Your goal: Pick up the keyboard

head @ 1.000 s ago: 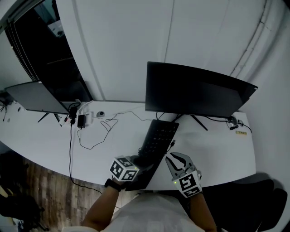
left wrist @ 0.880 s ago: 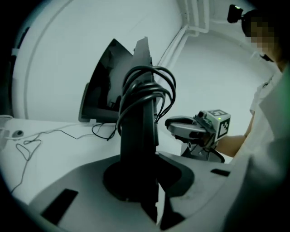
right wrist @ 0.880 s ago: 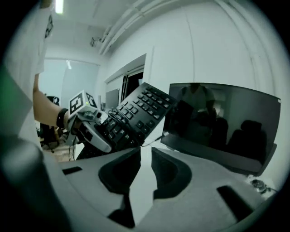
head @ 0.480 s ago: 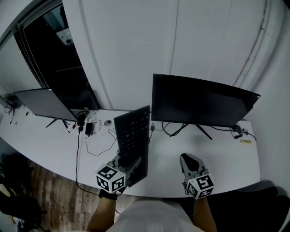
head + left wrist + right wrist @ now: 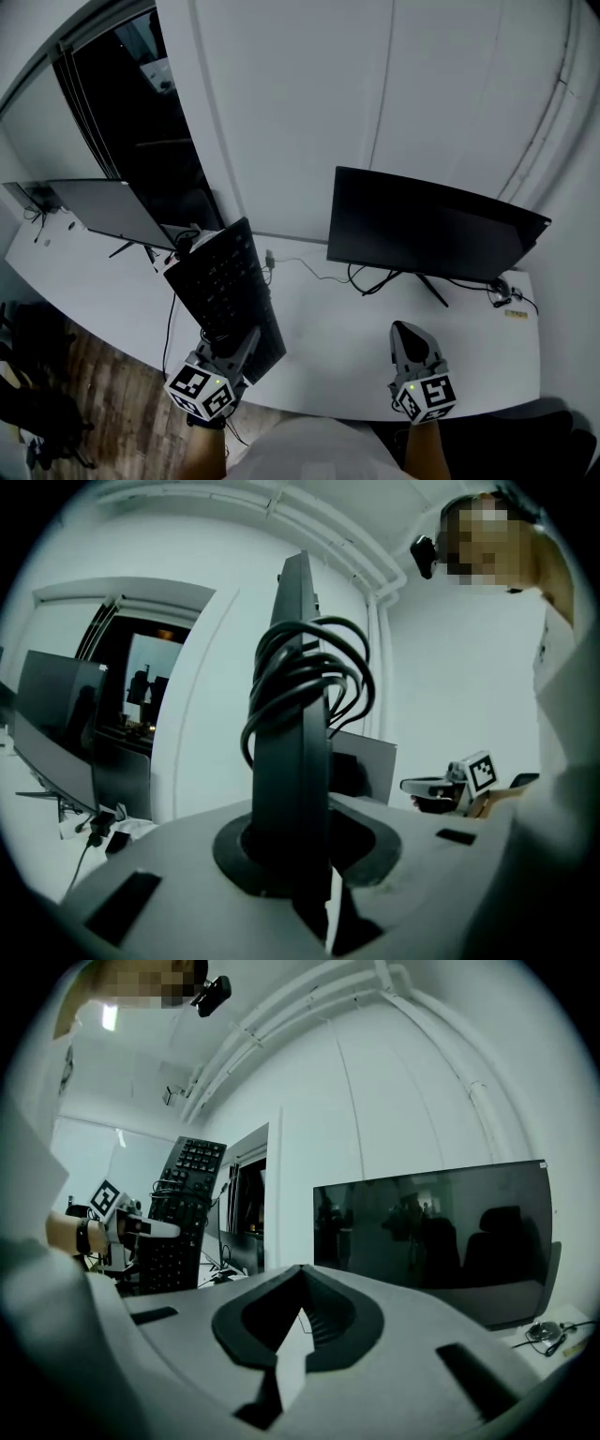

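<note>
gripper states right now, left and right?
Left gripper: shut on the keyboard.
Right gripper: shut, jaws just closed, nothing between them.

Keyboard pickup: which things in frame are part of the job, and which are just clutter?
Job: keyboard, held off the desk; its coiled cable; left gripper, clamped on it; right gripper, jaws just closed on nothing.
Clutter: big monitor; smaller monitor at left; loose cable on the desk.

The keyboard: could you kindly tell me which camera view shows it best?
The head view: the whole keyboard shows, key face visible, held by the left gripper. The left gripper view shows only its edge and coiled cable; the right gripper view shows it small, far left.
</note>
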Tool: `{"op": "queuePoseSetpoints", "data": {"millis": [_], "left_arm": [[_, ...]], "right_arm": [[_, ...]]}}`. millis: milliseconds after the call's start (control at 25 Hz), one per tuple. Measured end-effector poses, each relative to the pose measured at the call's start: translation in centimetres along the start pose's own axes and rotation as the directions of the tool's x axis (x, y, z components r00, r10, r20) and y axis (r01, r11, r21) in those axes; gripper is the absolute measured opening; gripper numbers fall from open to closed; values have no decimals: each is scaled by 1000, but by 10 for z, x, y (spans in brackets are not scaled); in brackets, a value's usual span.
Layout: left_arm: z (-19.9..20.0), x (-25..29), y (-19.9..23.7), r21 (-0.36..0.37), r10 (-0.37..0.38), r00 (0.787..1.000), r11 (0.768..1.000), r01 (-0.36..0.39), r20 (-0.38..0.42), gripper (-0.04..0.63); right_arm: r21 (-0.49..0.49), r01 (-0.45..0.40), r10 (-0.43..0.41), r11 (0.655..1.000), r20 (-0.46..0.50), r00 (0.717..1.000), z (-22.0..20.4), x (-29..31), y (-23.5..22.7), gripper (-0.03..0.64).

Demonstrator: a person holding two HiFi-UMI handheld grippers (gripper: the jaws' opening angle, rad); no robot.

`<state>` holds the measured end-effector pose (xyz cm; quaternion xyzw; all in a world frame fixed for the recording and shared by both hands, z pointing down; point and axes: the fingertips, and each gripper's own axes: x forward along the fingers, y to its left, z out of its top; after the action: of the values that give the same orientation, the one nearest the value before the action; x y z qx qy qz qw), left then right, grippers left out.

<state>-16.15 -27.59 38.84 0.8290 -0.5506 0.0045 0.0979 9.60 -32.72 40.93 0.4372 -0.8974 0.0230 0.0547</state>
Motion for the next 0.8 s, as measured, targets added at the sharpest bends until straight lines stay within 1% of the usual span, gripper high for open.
{"op": "queuePoseSetpoints", "data": {"millis": [200,440,600,800], "left_arm": [[7,-10,5,16,50,999,999,-50,21,60],[9,-12,2,24,68,997,997,-68,32,61],[3,-11,2,33,58,997,998,-59,45,61],[-4,-10,-4,39,39,998,998,-41,47,61]], "right_arm": [[1,-14,14,1000,17,1000,11,1,-5,0],[8,-49,49,999,27,998,7,9,-5,0],[10,-71,71,997,18,997,7,12,-3,0],[5,-75,75,997,15,997,-1,9,-8,0]]}}
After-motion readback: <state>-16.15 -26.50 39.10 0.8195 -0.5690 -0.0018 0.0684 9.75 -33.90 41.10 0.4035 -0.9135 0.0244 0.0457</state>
